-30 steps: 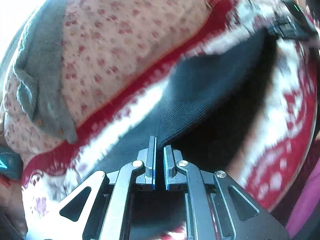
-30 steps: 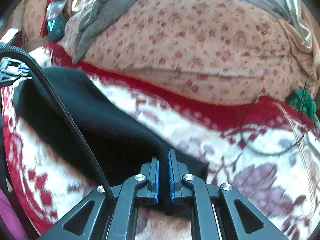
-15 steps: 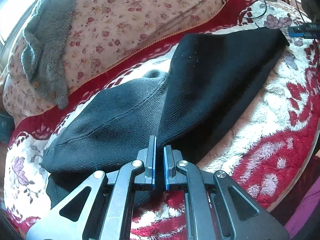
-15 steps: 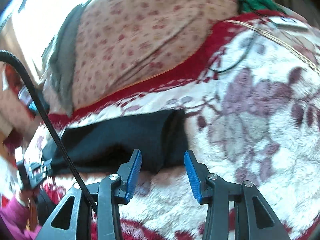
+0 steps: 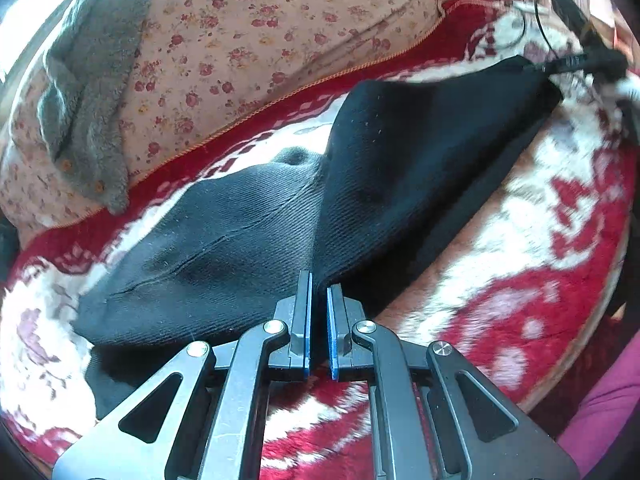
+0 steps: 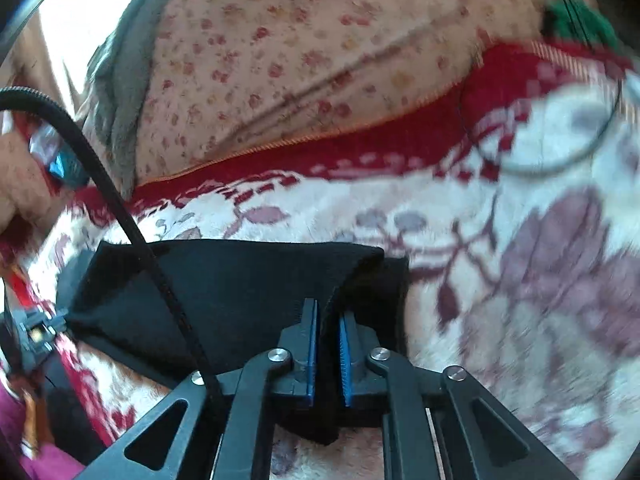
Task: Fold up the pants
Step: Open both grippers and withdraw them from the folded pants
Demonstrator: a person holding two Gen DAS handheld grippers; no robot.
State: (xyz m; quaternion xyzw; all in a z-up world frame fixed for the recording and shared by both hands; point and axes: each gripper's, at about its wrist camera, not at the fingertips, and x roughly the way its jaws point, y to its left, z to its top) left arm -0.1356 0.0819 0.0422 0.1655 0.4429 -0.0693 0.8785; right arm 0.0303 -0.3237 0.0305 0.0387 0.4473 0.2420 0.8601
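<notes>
Black pants [image 5: 360, 184] lie partly folded across a red and white floral blanket [image 5: 540, 240]. My left gripper [image 5: 319, 286] is shut on a pinched edge of the black cloth, which rises from its blue pads. In the right wrist view the pants [image 6: 240, 280] spread leftward, and my right gripper [image 6: 328, 316] is shut on a ridge of the cloth near the folded corner. The other gripper [image 6: 36, 330] shows at the far left edge of that view, holding the opposite end. The right gripper also appears blurred at the top right of the left wrist view, at the pants' far tip.
A pink flowered quilt [image 5: 280, 32] is heaped behind the blanket, with a grey fleece garment [image 5: 88, 92] draped on it. A green object [image 6: 580, 24] and a thin cable [image 6: 560, 160] lie at the far right. A braided black cable [image 6: 120, 208] crosses the right view. Magenta cloth [image 5: 608, 412] shows at the lower right.
The right gripper opened off the pants, shifted along the edge, and has closed again on the cloth near the corner. The left gripper kept its grip, rolling and sinking slightly.
</notes>
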